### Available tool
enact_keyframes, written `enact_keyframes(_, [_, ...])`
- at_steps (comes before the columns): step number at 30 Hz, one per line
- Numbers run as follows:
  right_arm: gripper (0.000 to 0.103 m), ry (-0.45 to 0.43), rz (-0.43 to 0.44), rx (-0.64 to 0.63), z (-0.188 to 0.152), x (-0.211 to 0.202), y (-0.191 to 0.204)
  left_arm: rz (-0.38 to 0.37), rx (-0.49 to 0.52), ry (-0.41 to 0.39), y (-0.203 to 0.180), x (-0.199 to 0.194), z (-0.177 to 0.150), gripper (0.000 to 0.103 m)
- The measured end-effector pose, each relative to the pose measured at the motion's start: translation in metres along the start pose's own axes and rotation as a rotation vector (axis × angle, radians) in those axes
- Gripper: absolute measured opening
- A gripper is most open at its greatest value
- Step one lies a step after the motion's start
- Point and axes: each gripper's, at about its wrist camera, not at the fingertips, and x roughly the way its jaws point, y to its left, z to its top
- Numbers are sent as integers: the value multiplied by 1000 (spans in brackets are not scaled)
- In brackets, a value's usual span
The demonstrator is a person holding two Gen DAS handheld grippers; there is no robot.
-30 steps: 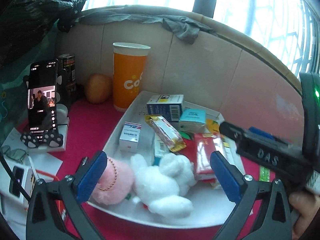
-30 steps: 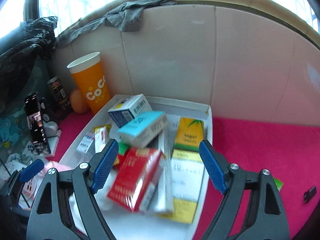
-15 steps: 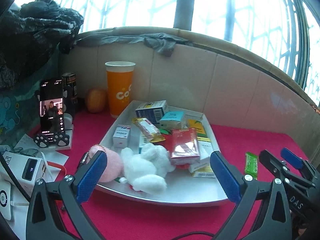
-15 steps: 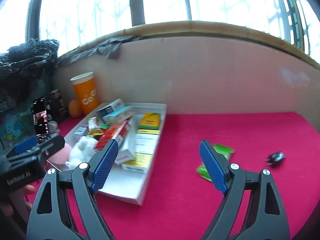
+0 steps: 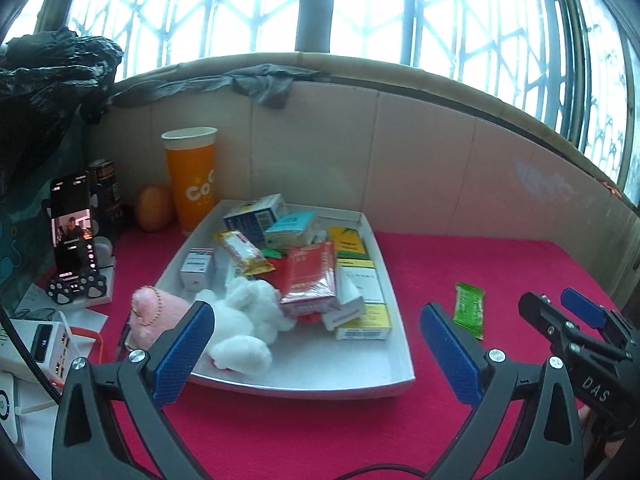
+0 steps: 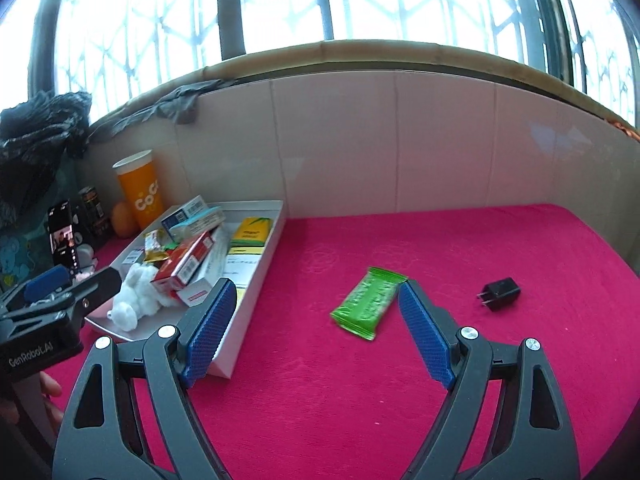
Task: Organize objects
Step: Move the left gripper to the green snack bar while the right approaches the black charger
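Green snack packet [image 6: 367, 306] lies flat on the red cloth, apart from the white tray [image 6: 256, 280]. Tray holds boxes and plush toys, piled loosely.

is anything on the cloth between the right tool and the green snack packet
No, nothing visible. The green snack packet lies flat on bare red cloth just ahead of the open right tool; the black charger plug sits off to the side.

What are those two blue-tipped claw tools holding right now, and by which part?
Nothing. The left gripper and the right gripper both stand with jaws open and empty; the green packet lies loose on the red cloth.
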Motion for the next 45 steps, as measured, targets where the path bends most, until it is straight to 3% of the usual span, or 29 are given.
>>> enact_keyframes(28, [84, 50, -179, 176, -18, -8, -113, -104, 173, 97, -71, 20, -23, 103])
enact_keyframes(35, [84, 53, -240, 216, -14, -11, -147, -171, 245, 104, -102, 30, -21, 103])
enact_keyframes(41, [84, 140, -271, 233, -11, 11, -177, -278, 300, 123, -142, 46, -12, 103])
enact_keyframes(45, [84, 186, -238, 139, -1, 49, -189, -274, 323, 174, -166, 78, -7, 103])
